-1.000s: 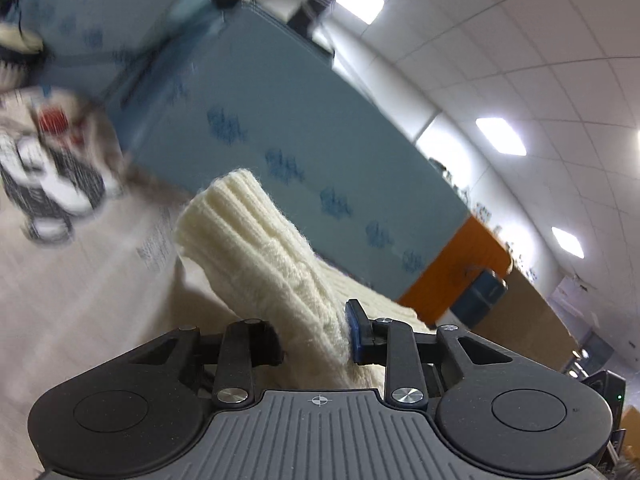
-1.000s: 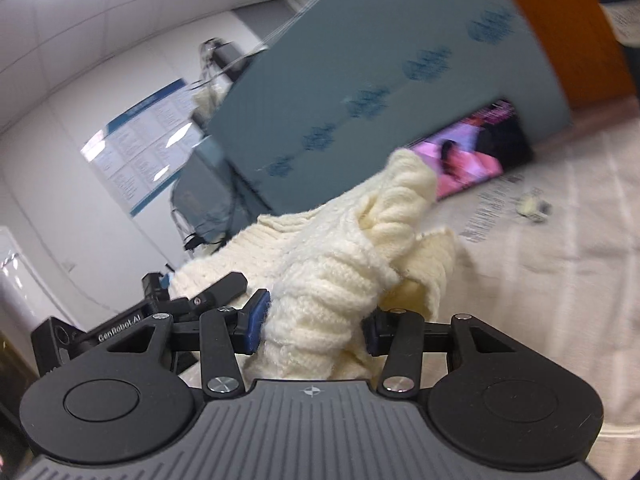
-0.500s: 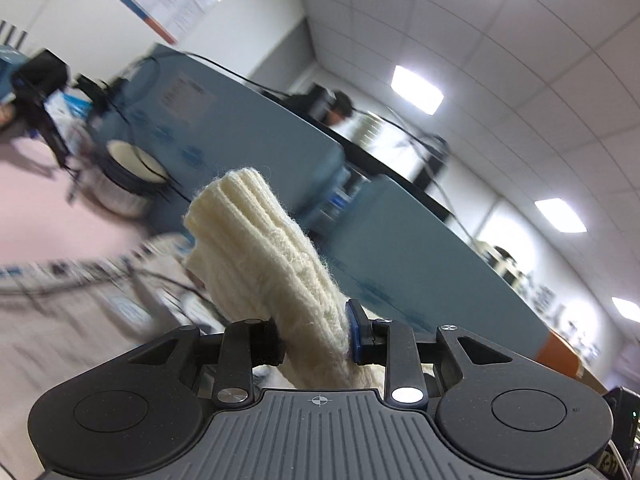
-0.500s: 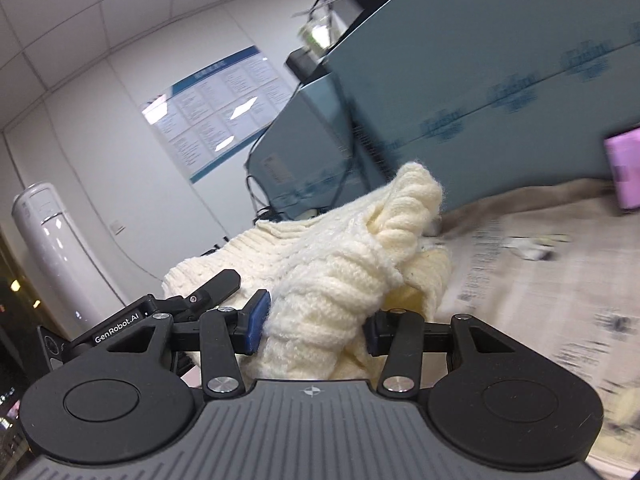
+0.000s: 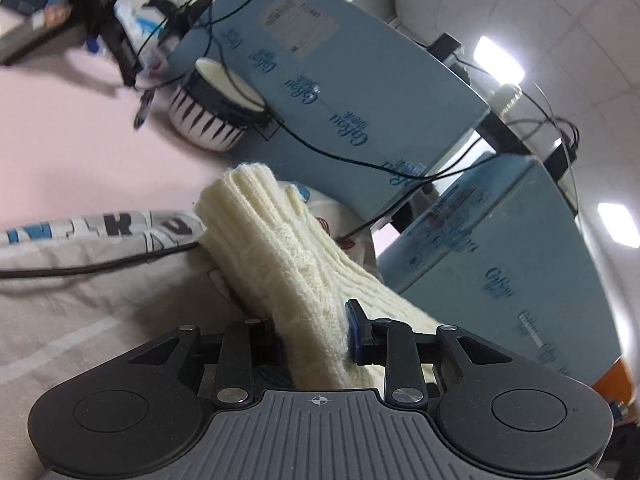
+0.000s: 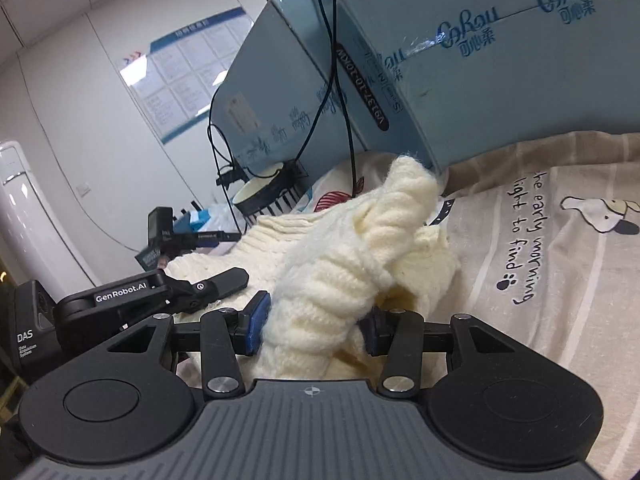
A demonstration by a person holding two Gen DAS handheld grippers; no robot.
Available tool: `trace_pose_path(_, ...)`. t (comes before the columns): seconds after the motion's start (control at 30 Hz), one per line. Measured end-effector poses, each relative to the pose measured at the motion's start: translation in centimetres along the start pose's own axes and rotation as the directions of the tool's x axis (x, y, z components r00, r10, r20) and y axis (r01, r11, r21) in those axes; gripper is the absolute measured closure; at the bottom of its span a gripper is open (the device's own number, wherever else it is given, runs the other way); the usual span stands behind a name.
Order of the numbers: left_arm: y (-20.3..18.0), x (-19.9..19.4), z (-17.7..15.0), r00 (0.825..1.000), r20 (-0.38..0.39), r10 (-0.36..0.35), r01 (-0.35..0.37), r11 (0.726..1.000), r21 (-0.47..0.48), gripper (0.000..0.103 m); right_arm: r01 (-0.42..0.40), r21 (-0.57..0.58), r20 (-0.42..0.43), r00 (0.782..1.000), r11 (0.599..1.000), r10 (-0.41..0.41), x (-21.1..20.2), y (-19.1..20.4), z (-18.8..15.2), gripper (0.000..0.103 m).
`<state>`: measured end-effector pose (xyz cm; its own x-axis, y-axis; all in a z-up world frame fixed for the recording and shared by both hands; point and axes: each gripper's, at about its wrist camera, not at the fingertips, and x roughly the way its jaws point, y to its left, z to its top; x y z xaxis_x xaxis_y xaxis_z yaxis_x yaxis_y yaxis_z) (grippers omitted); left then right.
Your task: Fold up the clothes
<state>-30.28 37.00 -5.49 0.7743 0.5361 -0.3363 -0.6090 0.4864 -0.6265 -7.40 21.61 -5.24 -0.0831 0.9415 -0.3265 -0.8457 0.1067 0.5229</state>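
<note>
A cream cable-knit sweater [image 5: 280,256] is pinched in both grippers. My left gripper [image 5: 314,334] is shut on a ribbed edge of it, which sticks up and forward between the fingers. My right gripper [image 6: 314,322] is shut on a bunched fold of the same sweater [image 6: 352,256], close above the printed bedsheet [image 6: 560,280]. The left gripper's body [image 6: 132,292] shows in the right wrist view, just left of my right gripper. The rest of the sweater trails between them.
Large blue cardboard boxes [image 5: 360,92] [image 6: 480,60] stand close behind, with black cables [image 6: 340,92] hanging over them. A striped bowl [image 5: 212,104] [image 6: 264,196] sits by the boxes. A black cable [image 5: 100,266] lies on the sheet.
Both grippers have swung and lowered toward the bedsheet and the boxes, still holding the sweater. The views now point lower, at the sheet rather than the ceiling.
</note>
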Motion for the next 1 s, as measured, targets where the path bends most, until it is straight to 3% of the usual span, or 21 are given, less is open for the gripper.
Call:
trace_pose_path(0.13,-0.9,-0.2,-0.5,0.995,0.0,0.103,-0.103,0.992,0.067,0.062,0.036,0.002,-0.041,0.999,0.999,-0.036,0.6,-0.1,-0.3,0.054)
trace_pose_path(0.17,-1.0,-0.2,-0.6,0.992,0.001,0.13,-0.13,0.989,0.076,0.053,0.044,0.006,-0.052,0.998,0.999,-0.043,0.7,-0.2,-0.5,0.053)
trace_pose_path(0.2,-1.2,-0.2,-0.7,0.987,0.002,0.159,-0.159,0.984,0.085,0.032,0.054,0.002,-0.062,0.997,0.999,-0.054,0.8,-0.1,-0.6,0.047)
trace_pose_path(0.27,-1.5,-0.5,-0.9,0.977,0.022,0.212,-0.213,0.971,0.113,0.019,0.071,-0.013,-0.074,0.995,0.997,-0.072,0.9,0.1,-0.8,0.042)
trace_pose_path(0.6,-2.1,-0.7,-1.1,0.951,0.061,0.303,-0.309,0.936,0.169,0.012,0.125,-0.107,-0.096,0.986,0.986,-0.135,0.9,1.2,-1.1,0.02)
trace_pose_path(0.73,-2.1,-1.9,-1.1,0.925,0.137,0.355,-0.373,0.915,0.151,0.01,0.159,-0.14,-0.08,0.982,0.977,-0.171,-0.8,2.0,-1.3,0.005)
trace_pose_path(0.87,-2.3,-3.6,-1.2,0.894,0.217,0.393,-0.427,0.893,0.144,0.008,0.253,-0.156,-0.028,0.965,0.955,-0.261,-3.7,2.5,-1.3,0.002)
trace_pose_path(0.93,-3.0,-4.8,-1.6,0.902,0.236,0.36,-0.405,0.897,0.179,0.008,0.277,-0.138,-0.014,0.959,0.951,-0.281,-5.3,2.3,-1.2,0.002)
trace_pose_path(1.0,-3.9,-6.1,-2.1,0.928,0.229,0.293,-0.346,0.906,0.245,0.008,0.31,-0.114,0.001,0.95,0.944,-0.311,-7.1,2.0,-1.0,0.002)
